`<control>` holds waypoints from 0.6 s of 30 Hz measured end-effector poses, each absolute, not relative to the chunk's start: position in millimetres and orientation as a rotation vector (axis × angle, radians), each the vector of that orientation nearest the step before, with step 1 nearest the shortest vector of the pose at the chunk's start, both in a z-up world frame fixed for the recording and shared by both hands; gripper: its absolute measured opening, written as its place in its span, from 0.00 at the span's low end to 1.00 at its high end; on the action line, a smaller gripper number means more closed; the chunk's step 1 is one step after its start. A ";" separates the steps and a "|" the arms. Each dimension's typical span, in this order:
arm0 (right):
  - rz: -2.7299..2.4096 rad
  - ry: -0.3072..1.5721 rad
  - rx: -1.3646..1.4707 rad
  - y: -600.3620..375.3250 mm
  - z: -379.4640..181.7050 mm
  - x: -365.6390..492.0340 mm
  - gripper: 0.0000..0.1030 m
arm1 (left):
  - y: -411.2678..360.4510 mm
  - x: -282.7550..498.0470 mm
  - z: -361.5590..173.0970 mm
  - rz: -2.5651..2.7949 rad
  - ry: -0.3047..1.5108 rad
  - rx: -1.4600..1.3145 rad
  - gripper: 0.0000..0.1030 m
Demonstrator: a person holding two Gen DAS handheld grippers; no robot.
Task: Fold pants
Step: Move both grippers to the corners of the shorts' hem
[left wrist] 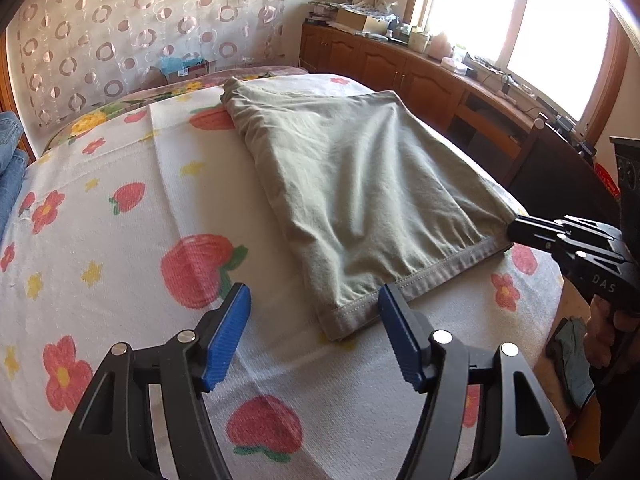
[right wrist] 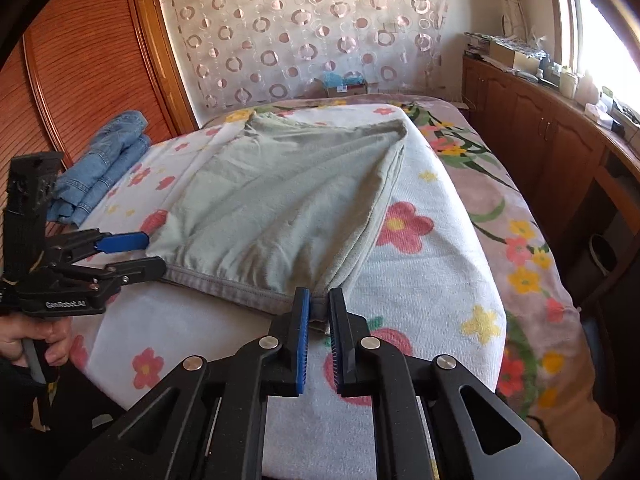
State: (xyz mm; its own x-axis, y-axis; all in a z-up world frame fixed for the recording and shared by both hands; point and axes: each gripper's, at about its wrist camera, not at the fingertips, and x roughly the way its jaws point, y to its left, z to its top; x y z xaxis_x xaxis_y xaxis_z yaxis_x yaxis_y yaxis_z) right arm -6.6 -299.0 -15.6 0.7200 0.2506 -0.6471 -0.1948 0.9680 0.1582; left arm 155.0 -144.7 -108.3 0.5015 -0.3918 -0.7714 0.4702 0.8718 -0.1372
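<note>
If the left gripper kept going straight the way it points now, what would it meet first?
Most likely the hemmed near corner of the green pants, which lies just ahead between the open left gripper fingers, flat on the floral towel. Depth is hard to judge through the fisheye.

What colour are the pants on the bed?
Pale sage green pants, plain with a stitched hem; clearest in the right wrist view.

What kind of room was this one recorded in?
Most likely a home bedroom: a bed under a floral blanket, a wooden wardrobe, and a cluttered wooden cabinet below a window.
</note>
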 end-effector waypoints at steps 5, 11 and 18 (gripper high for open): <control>0.258 0.712 0.091 -298.1 -13.4 -14.4 0.07 | -144.2 153.9 -108.3 -0.528 0.902 0.087 0.62; 0.244 0.751 0.075 -296.0 -27.6 -12.9 0.07 | -143.1 152.2 -106.6 -0.537 0.895 0.079 0.57; 0.231 0.724 0.077 -296.4 -21.1 -15.5 0.11 | -141.8 151.8 -105.2 -0.538 0.894 0.076 0.53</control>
